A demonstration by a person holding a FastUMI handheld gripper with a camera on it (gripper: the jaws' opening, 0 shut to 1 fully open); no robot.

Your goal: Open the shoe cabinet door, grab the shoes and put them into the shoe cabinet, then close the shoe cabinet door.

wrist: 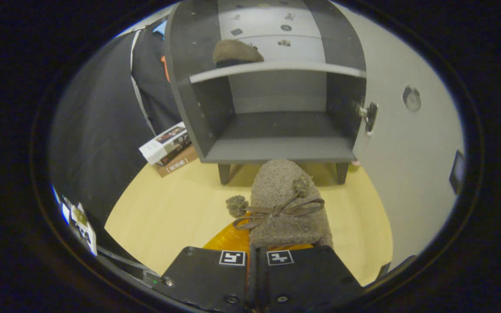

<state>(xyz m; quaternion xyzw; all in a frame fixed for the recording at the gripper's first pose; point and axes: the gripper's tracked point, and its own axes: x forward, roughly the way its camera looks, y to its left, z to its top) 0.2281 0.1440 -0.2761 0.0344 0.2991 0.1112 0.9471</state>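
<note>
One fuzzy slipper (286, 204) pinched at the heel by clenched tongs (257, 254), near the open cabinet (276, 148); probably soft, light, floppy, needing a firm heel grip.

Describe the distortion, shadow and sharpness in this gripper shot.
Gripper view: fisheye bends the shoe cabinet sides into curves; soft shadow lies beneath it on the floor; the slipper held in the gripper is sharp, the upper-shelf slipper softer.
</note>
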